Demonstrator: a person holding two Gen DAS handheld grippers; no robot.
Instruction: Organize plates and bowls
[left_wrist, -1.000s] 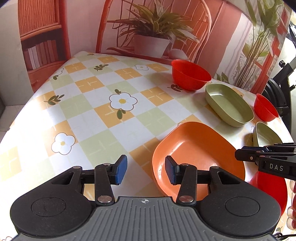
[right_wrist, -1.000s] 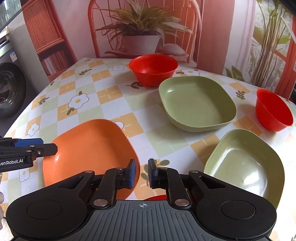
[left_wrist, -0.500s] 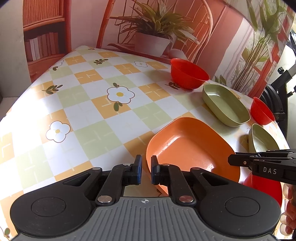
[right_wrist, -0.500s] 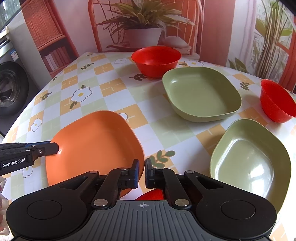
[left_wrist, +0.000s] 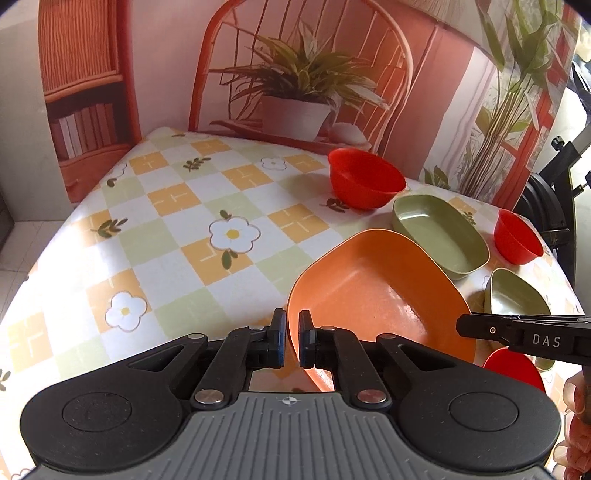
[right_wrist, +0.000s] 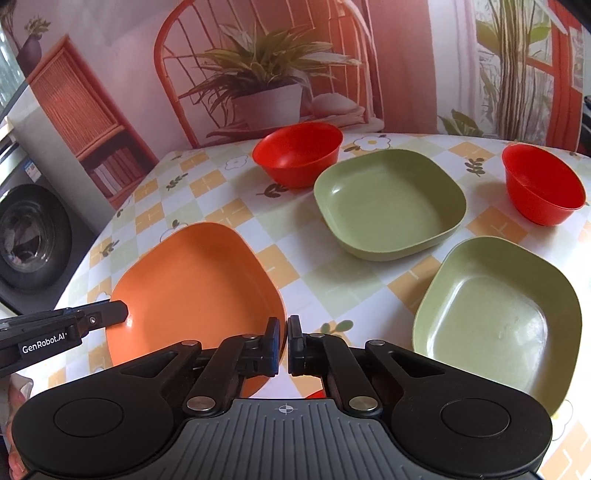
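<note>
You're looking at a table under a checked cloth of orange, green and white squares with daisy prints. At twelve o'clock stands a printed backdrop showing a chair and potted plant; at nine o'clock, a washing machine.

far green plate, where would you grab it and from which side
Pinch the raised rim of the far green plate at its near edge, coming low from the front. It sits flat and open, rim upright, and the red bowl crowds its far left corner.
</note>
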